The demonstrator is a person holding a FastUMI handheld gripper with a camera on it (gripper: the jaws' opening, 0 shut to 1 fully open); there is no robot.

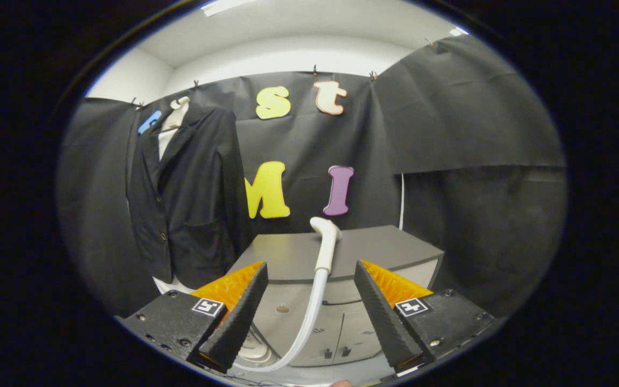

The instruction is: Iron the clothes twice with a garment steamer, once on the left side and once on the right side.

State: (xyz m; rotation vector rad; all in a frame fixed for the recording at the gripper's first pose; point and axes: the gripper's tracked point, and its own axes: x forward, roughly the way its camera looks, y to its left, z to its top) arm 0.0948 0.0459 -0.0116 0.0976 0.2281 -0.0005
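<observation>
A white garment steamer head (pixel 324 243) lies on top of a grey cabinet (pixel 384 250), its white hose (pixel 309 314) drooping down over the cabinet's front. A black jacket (pixel 188 199) over a white shirt hangs on a mannequin bust against the booth wall, left of the cabinet. My gripper (pixel 309 282) is open, its fingers spread wide on either side of the hose, with the steamer head just beyond them. Nothing is held between the fingers.
The cabinet has drawers and doors on its front (pixel 336 322). A thin white cable (pixel 401 201) runs down the black wall behind the cabinet. A round pale object (pixel 256 349) sits low beside the cabinet, partly hidden by the left finger.
</observation>
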